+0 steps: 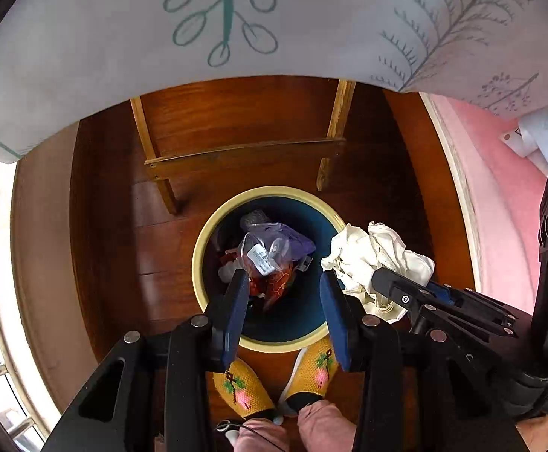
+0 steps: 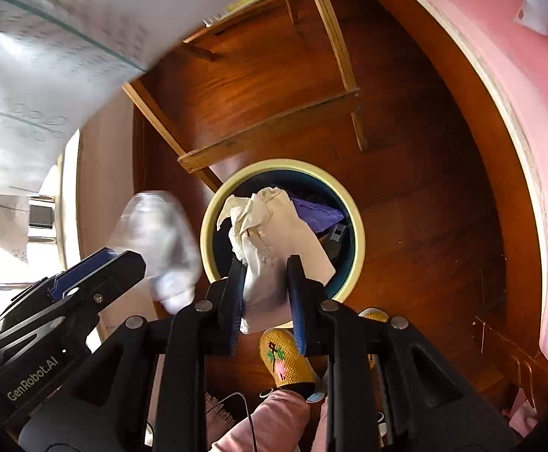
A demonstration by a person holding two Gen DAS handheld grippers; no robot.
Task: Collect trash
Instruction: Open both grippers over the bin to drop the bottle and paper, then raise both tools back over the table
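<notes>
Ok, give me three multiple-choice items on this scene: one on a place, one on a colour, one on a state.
1. Where does the bin stand?
A. on the floor by the slippers
B. on a chair
C. on a shelf

2. What colour is the bin's rim?
A. red
B. cream
C. black

3. How are the right tongs?
A. wide open and empty
B. shut on a white wad
C. shut on a slipper

Key:
1 A: the bin sits on the wooden floor just ahead of the slippers.
2 B: the rim is pale cream around a blue inside.
3 B: both pads pinch the white wad above the bin.
</notes>
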